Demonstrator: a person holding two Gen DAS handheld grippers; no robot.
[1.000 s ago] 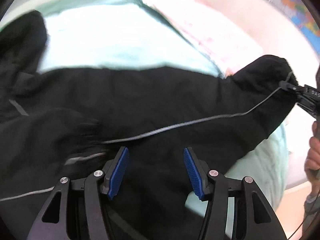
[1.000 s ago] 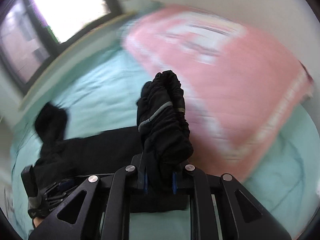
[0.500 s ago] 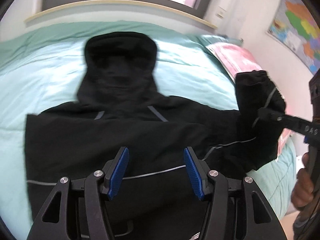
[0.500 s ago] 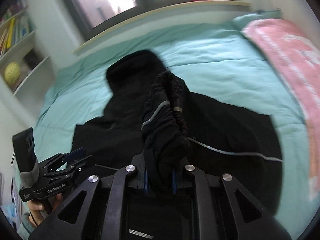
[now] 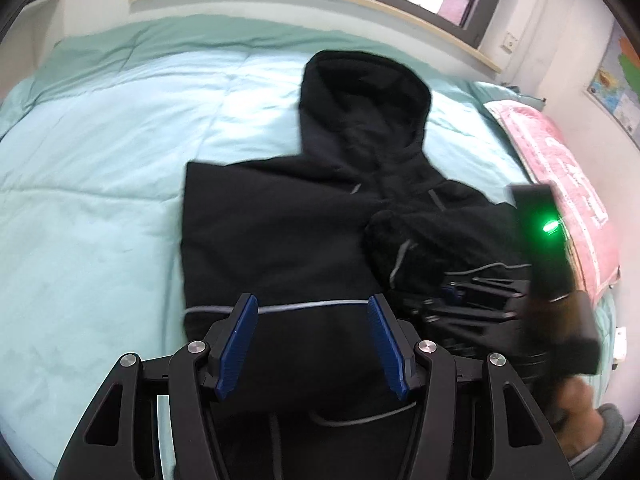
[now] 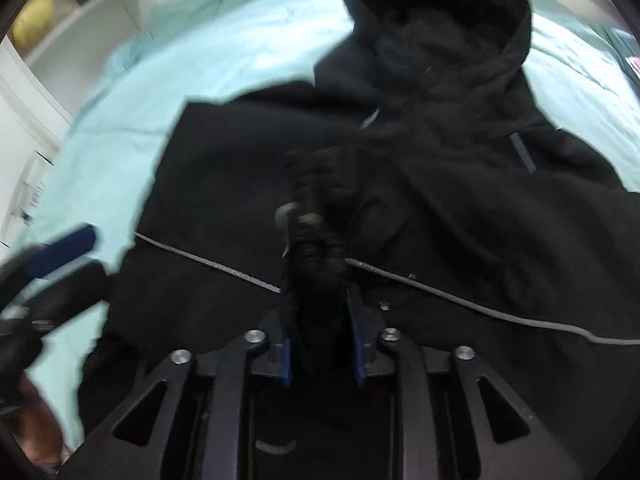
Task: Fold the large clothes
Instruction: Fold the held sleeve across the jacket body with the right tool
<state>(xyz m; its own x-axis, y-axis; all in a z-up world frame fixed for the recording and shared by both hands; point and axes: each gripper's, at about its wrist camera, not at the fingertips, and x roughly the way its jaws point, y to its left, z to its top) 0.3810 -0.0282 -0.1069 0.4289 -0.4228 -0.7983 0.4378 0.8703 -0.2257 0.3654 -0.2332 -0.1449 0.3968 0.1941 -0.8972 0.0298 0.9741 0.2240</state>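
Jaws, left wrist view: left gripper (image 5: 312,344) is standing with its blue pads well apart, nothing between them, hanging over the lower part of the black hooded jacket (image 5: 280,240).
Jacket, left wrist view: it is lying spread on the mint green bed cover (image 5: 100,160), hood (image 5: 360,92) pointing to the upper middle of the frame, a thin grey line crossing its lower part.
Sleeve cuff, left wrist view: the bunched sleeve cuff (image 5: 404,240) is sitting on the jacket's body at right of centre, at the tips of the right gripper (image 5: 452,292), which is reaching in from the right edge.
Surroundings, left wrist view: a pink blanket (image 5: 560,176) is lying at the right; a window sill (image 5: 312,4) is running along the top.
Jaws, right wrist view: right gripper (image 6: 322,332) is opening its jaws, the cuff (image 6: 316,272) still standing between the blue pads; whether the pads are pressing it is blurred.
Jacket, right wrist view: the jacket (image 6: 460,200) is filling the centre and right, hood at the top.
Left gripper, right wrist view: it is showing blurred at the left edge (image 6: 52,276).
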